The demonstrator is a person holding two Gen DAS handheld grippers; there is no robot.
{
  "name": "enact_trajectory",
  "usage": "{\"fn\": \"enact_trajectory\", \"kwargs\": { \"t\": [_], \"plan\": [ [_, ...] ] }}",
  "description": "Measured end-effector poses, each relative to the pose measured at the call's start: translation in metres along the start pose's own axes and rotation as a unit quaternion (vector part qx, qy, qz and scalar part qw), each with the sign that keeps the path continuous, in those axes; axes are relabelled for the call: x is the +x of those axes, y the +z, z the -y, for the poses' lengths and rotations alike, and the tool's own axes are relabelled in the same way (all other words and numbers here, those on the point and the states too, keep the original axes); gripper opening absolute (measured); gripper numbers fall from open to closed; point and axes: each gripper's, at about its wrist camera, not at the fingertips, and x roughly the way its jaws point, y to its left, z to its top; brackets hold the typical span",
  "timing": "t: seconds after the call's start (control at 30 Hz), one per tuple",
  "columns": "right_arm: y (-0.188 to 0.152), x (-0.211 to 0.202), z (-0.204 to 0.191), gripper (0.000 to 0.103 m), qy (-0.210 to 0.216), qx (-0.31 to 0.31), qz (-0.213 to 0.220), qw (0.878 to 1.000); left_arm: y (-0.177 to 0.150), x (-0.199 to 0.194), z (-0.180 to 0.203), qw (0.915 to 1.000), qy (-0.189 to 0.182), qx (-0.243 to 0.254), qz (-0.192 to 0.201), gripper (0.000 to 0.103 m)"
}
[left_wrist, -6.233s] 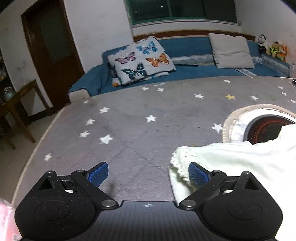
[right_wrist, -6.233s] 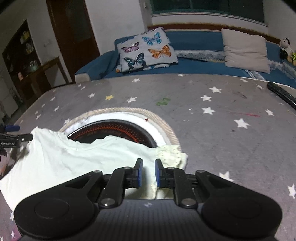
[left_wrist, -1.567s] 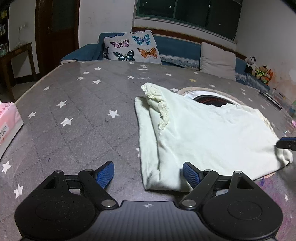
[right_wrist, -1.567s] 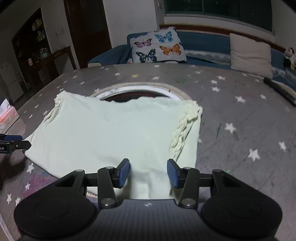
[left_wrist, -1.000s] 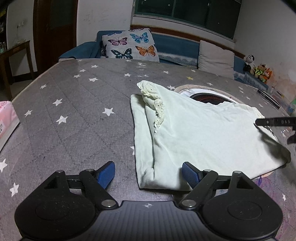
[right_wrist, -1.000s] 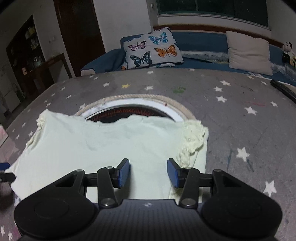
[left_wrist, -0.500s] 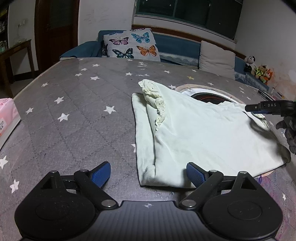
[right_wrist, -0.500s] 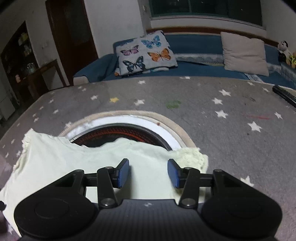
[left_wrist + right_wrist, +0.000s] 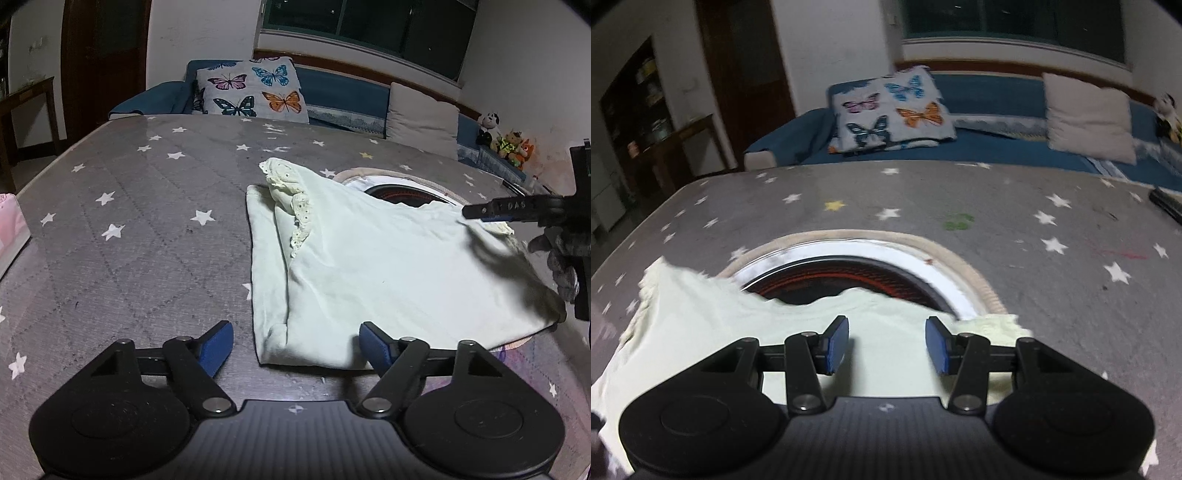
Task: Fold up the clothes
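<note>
A pale cream top (image 9: 388, 266) lies flat on the grey starred table cover (image 9: 147, 229), its lace-edged sleeve (image 9: 295, 199) folded in over the body. My left gripper (image 9: 295, 345) is open, low at the top's near left corner, with the corner's hem between the blue pads. In the right wrist view my right gripper (image 9: 886, 343) is open over the top (image 9: 701, 317), close to its far edge and the ruffled right sleeve (image 9: 990, 325). From the left wrist view the right gripper (image 9: 491, 216) hovers over that far right sleeve, held by a gloved hand (image 9: 561, 254).
A round heater with red rings and a beige rim (image 9: 979, 284) is set into the table, partly under the top. A pink tissue pack (image 9: 11, 229) sits at the left edge and a black remote (image 9: 1167, 203) at the far right. A sofa with a butterfly pillow (image 9: 251, 92) stands behind.
My right gripper has travelled forward over the top, from its near hem to its far edge by the heater. The left gripper has barely moved. Both stay open.
</note>
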Motion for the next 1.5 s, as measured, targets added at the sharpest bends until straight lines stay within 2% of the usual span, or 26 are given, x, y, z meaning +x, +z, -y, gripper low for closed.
{"fn": "enact_trajectory", "kwargs": {
  "t": [0.27,0.33,0.43,0.57,0.67,0.7,0.73,0.77,1.07,1.33,1.5],
  "plan": [
    [-0.008,0.011,-0.055,0.048,-0.013,-0.102,-0.009,0.995,-0.002,-0.003,-0.001,0.9998,-0.011,-0.015,0.003,0.055],
    [-0.011,0.016,-0.066,0.054,-0.015,-0.122,-0.012,0.992,-0.002,-0.004,-0.003,0.9997,-0.012,-0.022,0.003,0.048],
    [-0.011,0.020,-0.077,0.054,-0.026,-0.137,-0.008,0.990,-0.002,-0.005,-0.006,0.9994,-0.013,-0.032,0.004,0.047],
    [-0.009,0.013,-0.085,0.054,-0.003,-0.127,-0.008,0.992,-0.003,-0.008,-0.009,0.9989,-0.005,-0.046,0.007,0.048],
    [-0.008,0.008,-0.092,0.054,0.020,-0.121,-0.012,0.992,-0.004,-0.007,-0.009,0.9985,-0.015,-0.053,0.008,0.046],
    [-0.008,0.006,-0.095,0.054,0.028,-0.119,-0.013,0.992,-0.004,-0.007,-0.008,0.9983,-0.019,-0.054,0.008,0.041],
    [-0.007,0.005,-0.098,0.054,0.036,-0.117,-0.014,0.992,-0.004,-0.007,-0.007,0.9981,-0.024,-0.056,0.008,0.027],
    [-0.007,0.003,-0.100,0.054,0.044,-0.115,-0.016,0.992,-0.004,-0.007,-0.006,0.9980,-0.028,-0.057,0.008,0.021],
    [0.002,-0.011,-0.123,0.054,0.128,-0.082,-0.033,0.988,0.011,-0.021,0.021,0.9965,-0.056,-0.042,0.045,0.015],
    [0.014,-0.009,-0.153,0.055,0.207,-0.066,-0.058,0.974,0.019,-0.018,0.048,0.9950,-0.081,-0.020,0.054,0.015],
    [0.017,0.003,-0.173,0.056,0.216,-0.099,-0.081,0.968,0.022,-0.012,0.061,0.9946,-0.089,-0.008,0.053,0.015]
  ]
}}
